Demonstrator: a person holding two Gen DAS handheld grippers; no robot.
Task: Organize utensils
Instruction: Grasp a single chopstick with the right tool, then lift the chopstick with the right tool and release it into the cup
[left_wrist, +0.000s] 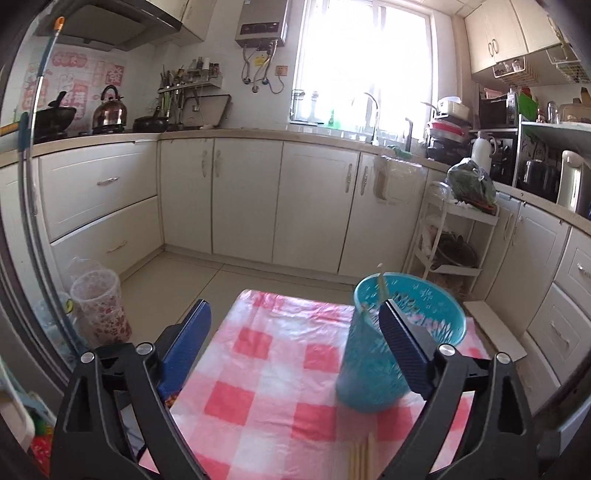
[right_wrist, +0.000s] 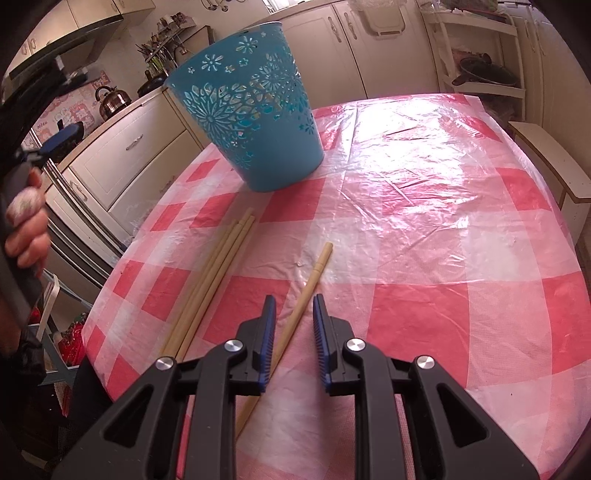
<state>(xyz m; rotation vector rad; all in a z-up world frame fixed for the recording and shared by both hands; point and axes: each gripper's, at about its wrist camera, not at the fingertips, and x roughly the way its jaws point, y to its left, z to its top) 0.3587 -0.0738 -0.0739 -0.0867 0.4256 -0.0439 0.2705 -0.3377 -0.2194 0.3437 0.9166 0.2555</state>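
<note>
Chopsticks loose on the worktop, teal bin standing by.

Perforated teal plastic bin (right_wrist: 255, 122), tapered, flower cutouts, upright on glossy pink-checked worktop (right_wrist: 424, 229). Bundle of pale wooden chopsticks (right_wrist: 218, 273) beside one stray chopstick (right_wrist: 306, 288). Right gripper (right_wrist: 293, 310) parted narrowly astride the stray one, contact unclear. Left gripper (left_wrist: 295, 314) spread wide, holding nothing.

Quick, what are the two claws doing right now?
Left claw: open, holding nothing.
Right claw: open around a single chopstick on the table, not gripping it yet.
</note>
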